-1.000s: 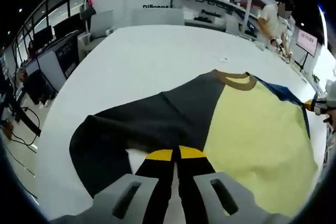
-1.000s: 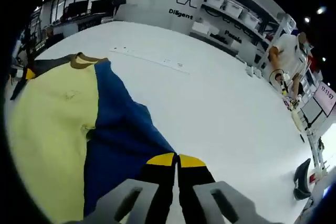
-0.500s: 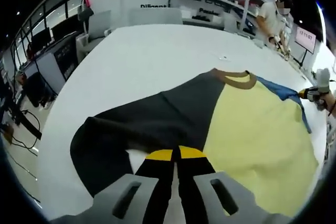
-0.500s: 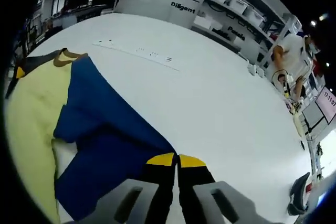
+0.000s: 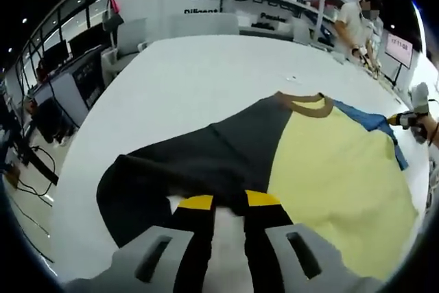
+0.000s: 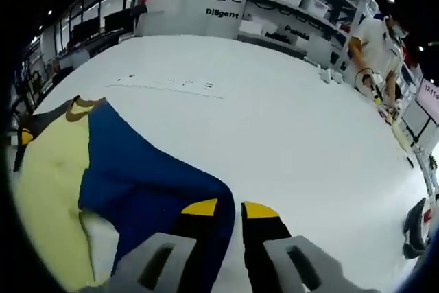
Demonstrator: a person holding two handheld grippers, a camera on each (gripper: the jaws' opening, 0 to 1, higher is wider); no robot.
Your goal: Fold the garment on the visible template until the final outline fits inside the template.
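Looking along my left claw (image 5: pixel 229 200), I see its two yellow-tipped jaws parted with a clear gap, holding nothing; the tips sit at the edge of the dark sleeve (image 5: pixel 171 169) of the garment (image 5: pixel 329 169). White shows between the jaws, but I cannot tell whether it is counter or something laid under the cloth. The garment lies flat on the white counter (image 5: pixel 192 80), yellow in the body, dark grey on this side, with a brown collar (image 5: pixel 305 104) toward the counter's far edge. Its blue sleeve (image 5: pixel 374 125) is mostly hidden behind the yellow panel, and my right claw (image 5: pixel 405 120) shows small and blurred beside it, close to the counter's edge.

From the right gripper view, that claw's (image 6: pixel 230 207) jaws are also slightly apart and grip nothing; the left tip lies over the blue sleeve (image 6: pixel 151 183), the right tip over bare counter (image 6: pixel 288 128). The blue cloth is folded in over the yellow body (image 6: pixel 48 176), whose near part is cut off by the view. A faint row of marks (image 6: pixel 168 86) on the counter is too small to read. A person (image 6: pixel 374 46) stands past the far edge.
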